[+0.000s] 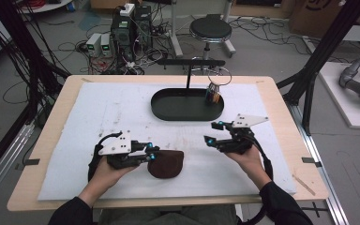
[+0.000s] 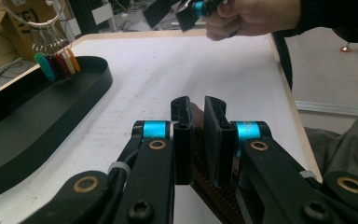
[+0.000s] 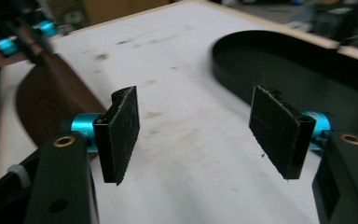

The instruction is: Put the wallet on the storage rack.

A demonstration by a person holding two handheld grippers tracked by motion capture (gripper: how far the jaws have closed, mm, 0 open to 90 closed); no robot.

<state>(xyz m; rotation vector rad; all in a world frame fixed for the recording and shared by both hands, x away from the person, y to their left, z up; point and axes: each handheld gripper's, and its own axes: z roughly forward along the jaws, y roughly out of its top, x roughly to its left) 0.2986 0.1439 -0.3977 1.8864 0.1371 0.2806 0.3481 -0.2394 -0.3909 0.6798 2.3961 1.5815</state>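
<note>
Brown pouch (image 1: pixel 166 163): leather-like, flat, lying on the white mat (image 1: pixel 122 112) near the table's (image 1: pixel 281 93) near edge, left of centre. Its left rim is pinched in the left gripper (image 1: pixel 152 153), jaws closed on it; in the left gripper view the brown edge (image 2: pixel 196 135) shows between the pads.

Right gripper (image 1: pixel 214 132): near the middle of the mat's right half, jaws wide apart, nothing between them, apart from the pouch.

Handling note: probably a two-handed opening or lifting step; keep the left grip firm and low, and bring the right jaws squarely onto the free rim before pulling, lest the pouch slide.

Black oval tray (image 1: pixel 168 110): toward the far edge, centre. Contents: a ring of coloured key tags (image 1: pixel 213 93) at its right end, hanging from a stand; remainder bare.
</note>
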